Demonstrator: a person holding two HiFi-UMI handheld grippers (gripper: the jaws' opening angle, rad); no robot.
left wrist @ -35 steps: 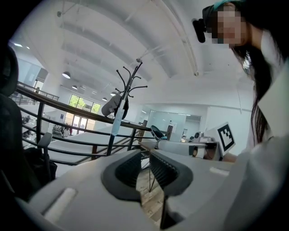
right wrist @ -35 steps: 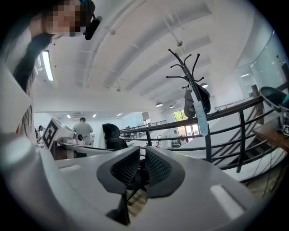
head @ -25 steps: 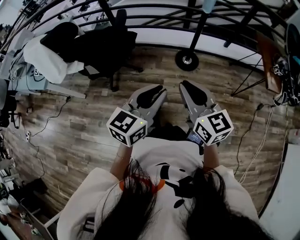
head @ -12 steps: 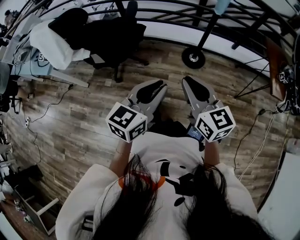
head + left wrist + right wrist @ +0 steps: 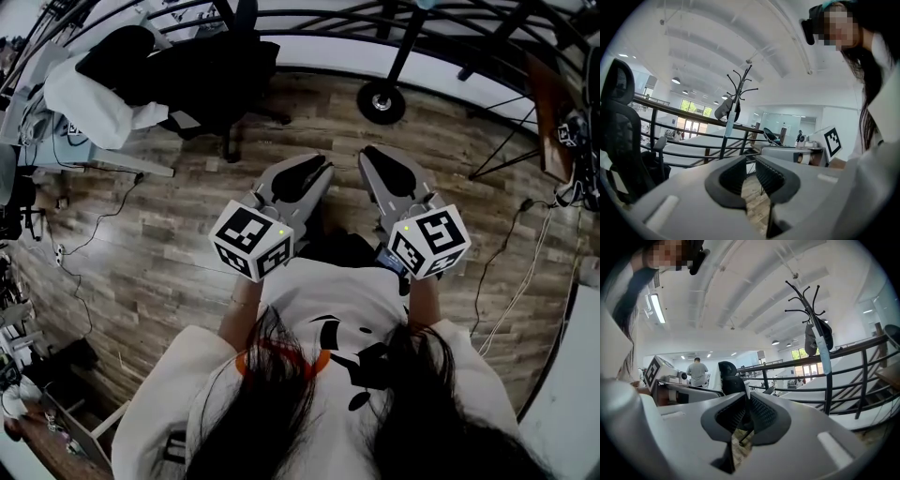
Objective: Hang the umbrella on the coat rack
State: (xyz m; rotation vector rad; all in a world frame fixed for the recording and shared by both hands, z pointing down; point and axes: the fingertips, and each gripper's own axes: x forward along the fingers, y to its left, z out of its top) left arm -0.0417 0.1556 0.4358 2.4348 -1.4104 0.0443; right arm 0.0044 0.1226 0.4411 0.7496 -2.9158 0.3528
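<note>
The coat rack's round base (image 5: 382, 101) stands on the wood floor by the railing, ahead of both grippers. Its black hooked top (image 5: 740, 84) shows in the left gripper view and likewise in the right gripper view as the coat rack (image 5: 802, 298). A dark bundle (image 5: 818, 339) and a slim pale-blue strip (image 5: 824, 357) hang on it; I cannot tell which is the umbrella. My left gripper (image 5: 314, 167) and right gripper (image 5: 375, 155) are held side by side at chest height, pointing at the rack. Both have their jaws nearly together with nothing between them.
A black office chair draped with a white garment (image 5: 103, 98) stands at the left. A black railing (image 5: 319, 21) runs behind the rack. Cables (image 5: 520, 272) and a tripod leg (image 5: 511, 155) lie at the right. A person (image 5: 697, 373) stands far off.
The view has shifted slightly, so the rack base sits a little higher in the picture. Both grippers keep the same pose, side by side.
</note>
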